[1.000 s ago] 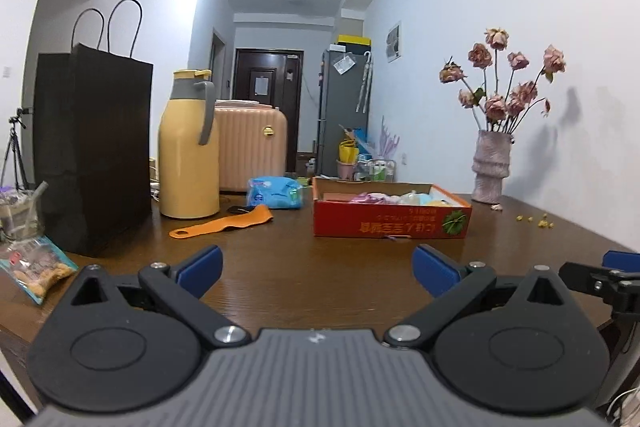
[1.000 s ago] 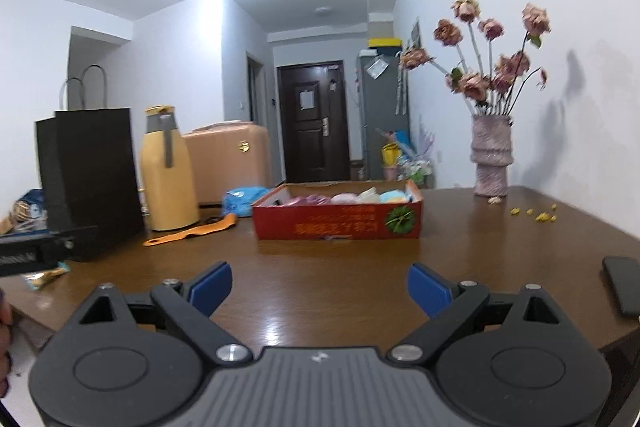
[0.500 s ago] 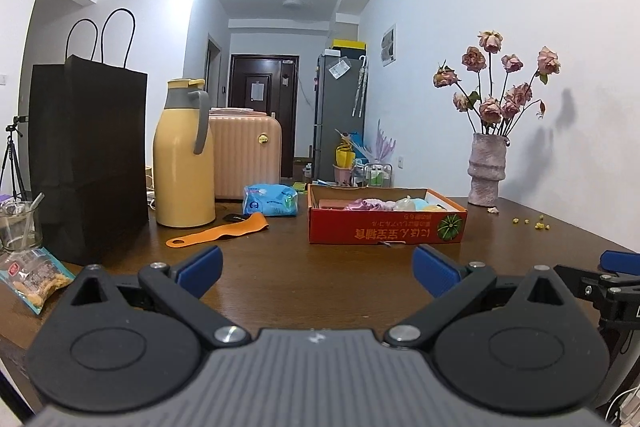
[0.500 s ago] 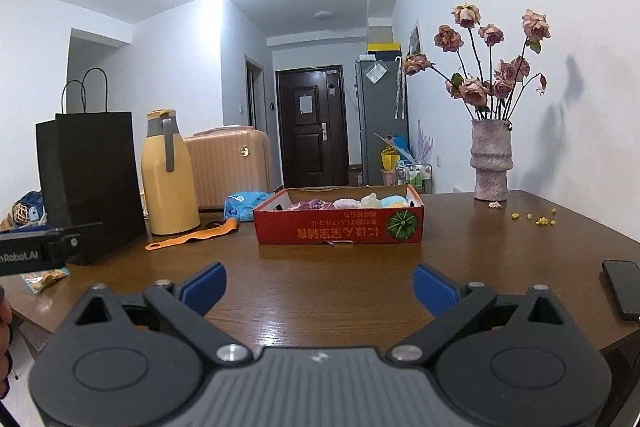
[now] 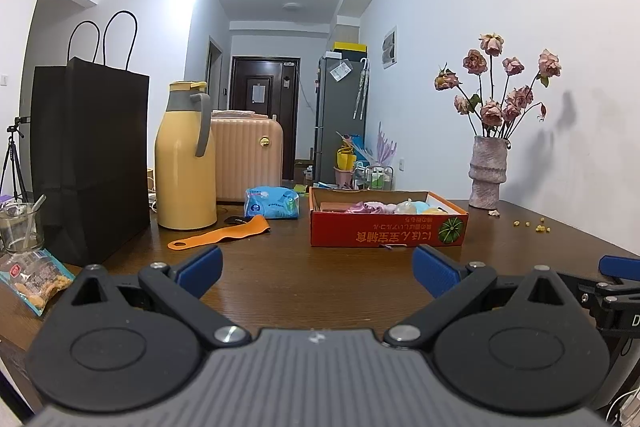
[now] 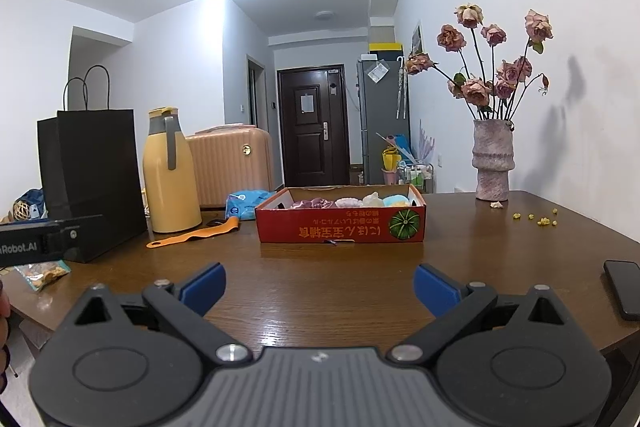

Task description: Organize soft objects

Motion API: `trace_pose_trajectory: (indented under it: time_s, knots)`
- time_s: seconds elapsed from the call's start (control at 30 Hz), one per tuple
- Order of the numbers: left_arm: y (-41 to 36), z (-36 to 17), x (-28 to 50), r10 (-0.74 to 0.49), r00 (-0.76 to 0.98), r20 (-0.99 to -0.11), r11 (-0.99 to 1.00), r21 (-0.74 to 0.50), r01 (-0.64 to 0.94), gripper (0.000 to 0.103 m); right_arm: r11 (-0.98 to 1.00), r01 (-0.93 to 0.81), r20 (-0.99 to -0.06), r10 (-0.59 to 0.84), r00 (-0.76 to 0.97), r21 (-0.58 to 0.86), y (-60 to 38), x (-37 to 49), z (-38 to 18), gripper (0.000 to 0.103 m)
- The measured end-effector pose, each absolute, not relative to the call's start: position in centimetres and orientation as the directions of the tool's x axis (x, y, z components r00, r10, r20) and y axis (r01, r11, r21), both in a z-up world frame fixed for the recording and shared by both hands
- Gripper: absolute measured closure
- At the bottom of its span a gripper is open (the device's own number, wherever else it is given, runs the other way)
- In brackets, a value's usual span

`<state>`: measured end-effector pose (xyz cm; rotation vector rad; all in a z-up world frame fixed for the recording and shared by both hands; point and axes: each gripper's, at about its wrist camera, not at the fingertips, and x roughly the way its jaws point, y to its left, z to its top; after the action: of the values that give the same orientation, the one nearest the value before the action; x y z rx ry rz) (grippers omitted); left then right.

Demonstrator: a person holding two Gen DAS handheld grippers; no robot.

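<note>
Blue ribbed pads tip both tools: the left gripper (image 5: 316,269) and the right gripper (image 6: 318,287) each hold their jaws spread wide, nothing between them, above the near part of a dark brown wooden table (image 5: 320,287) with a glossy, grained top.

Straight ahead of both, well apart from the pads, sits a shallow red cardboard tray box (image 5: 386,233) with printed yellow characters and a green pumpkin picture on its front wall. Inside it lie the soft objects (image 6: 352,202): small bunched, ruffled pieces in purple, pink, pale cream and light blue, packed side by side along the far half and only just showing above the rim. Their exact kind cannot be told.

Left of the box lies a flat orange rubbery strap (image 5: 222,235) with a hole at one end, and behind it a crinkled blue plastic packet (image 5: 273,203). Further left stand a smooth yellow thermos jug with a grey handle (image 5: 186,163) and a matte black paper bag with cord handles (image 5: 92,163). A ribbed peach hard-shell suitcase (image 5: 248,159) stands behind the jug. At the right, a rough, ridged pinkish ceramic vase of dried roses (image 6: 491,159) stands near the wall, with yellow crumbs (image 6: 538,218) scattered close by.
</note>
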<state>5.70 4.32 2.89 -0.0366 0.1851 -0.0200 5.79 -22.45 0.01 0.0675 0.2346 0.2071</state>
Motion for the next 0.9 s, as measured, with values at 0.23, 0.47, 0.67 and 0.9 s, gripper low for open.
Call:
trace_pose_trajectory:
  time_s: [0.23,0.47,0.67,0.9]
  knots:
    - [4.26,2.9,5.67,-0.027,0.983,-0.18,0.999,-0.038,0.021,0.0,0.977,-0.193,-0.215,0.208,0.954,0.09,-22.5,5.65,0.09,0.002]
    - [4.26,2.91,5.7,-0.027,0.983,-0.18,0.999,-0.037,0.02,0.0,0.978,-0.188,-0.21,0.203,0.956,0.092,-22.57,5.54,0.05,0.002]
    - [4.39,2.9,5.68,-0.026,0.983,-0.179,0.999,-0.038,0.02,0.0,0.979,-0.186,-0.212,0.201,0.956,0.085,-22.44,5.47,-0.07,0.002]
    - [4.37,2.88,5.61,-0.029,0.983,-0.18,0.999,-0.038,0.023,0.0,0.978,-0.19,-0.213,0.204,0.956,0.083,-22.34,5.44,-0.14,0.002]
